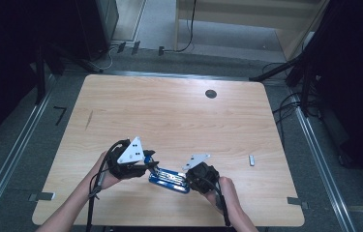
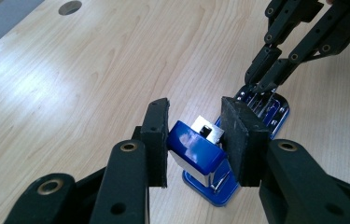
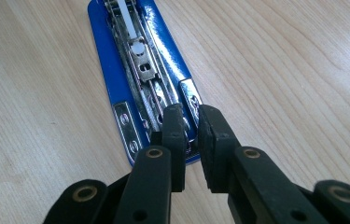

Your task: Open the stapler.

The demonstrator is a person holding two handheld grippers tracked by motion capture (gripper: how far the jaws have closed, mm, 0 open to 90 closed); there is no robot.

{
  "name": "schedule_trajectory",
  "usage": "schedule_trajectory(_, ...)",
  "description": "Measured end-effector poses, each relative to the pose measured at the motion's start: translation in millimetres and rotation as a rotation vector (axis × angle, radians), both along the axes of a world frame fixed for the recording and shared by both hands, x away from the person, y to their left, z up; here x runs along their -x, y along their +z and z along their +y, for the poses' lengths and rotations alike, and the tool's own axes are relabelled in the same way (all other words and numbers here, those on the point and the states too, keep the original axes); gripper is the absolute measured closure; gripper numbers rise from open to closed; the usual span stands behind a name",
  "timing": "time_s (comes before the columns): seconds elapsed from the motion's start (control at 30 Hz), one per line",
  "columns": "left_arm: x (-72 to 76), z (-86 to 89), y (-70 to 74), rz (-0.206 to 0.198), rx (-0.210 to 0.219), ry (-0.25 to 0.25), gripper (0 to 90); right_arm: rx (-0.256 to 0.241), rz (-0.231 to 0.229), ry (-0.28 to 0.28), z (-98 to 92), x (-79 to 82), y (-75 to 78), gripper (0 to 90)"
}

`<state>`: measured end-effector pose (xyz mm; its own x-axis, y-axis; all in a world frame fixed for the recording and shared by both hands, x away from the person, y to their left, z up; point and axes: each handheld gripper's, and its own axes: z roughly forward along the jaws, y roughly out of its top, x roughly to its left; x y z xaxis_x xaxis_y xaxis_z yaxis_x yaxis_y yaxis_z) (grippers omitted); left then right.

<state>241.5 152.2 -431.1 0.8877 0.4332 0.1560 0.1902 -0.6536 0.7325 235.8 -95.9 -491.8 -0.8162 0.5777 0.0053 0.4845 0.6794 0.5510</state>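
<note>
Left hand-held gripper (image 2: 194, 140) clamps the blue stapler's (image 2: 196, 151) lid (hinged open).

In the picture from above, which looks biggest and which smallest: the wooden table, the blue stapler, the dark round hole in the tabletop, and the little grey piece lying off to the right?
1. wooden table
2. blue stapler
3. and 4. dark round hole and little grey piece: both tiny and look about alike, so I won't rank them.

The desk (image 1: 179, 111) lay open and bare across its far half and both sides, leaving wide room to pass. Near the front edge, a blue stapler (image 1: 169, 180) sat hemmed between the left claw (image 1: 151, 164) and right claw (image 1: 189, 180). A small grey piece (image 1: 252, 160) lay well apart at right, and a dark round hole (image 1: 211, 94) sat near the far edge.
</note>
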Motion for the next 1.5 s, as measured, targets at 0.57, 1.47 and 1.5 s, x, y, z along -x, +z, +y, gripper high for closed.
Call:
schedule_trajectory(0.57, -3.1, 14.5, -3.7, 0.053, 0.021, 0.026, 63.7, 0.022, -0.016, 0.019, 1.0, -2.9, -2.5, 82.4)
schedule_trajectory(1.47, -6.2, 28.4, -12.1, 0.073, 0.009, 0.068, 59.8, 0.018, -0.024, 0.035, -0.3, -5.3, -3.1, 82.3)
schedule_trajectory(1.5, -6.5, 29.2, -12.3, 0.073, 0.008, 0.067, 59.8, 0.018, -0.024, 0.035, -0.3, -5.3, -3.1, 82.3)
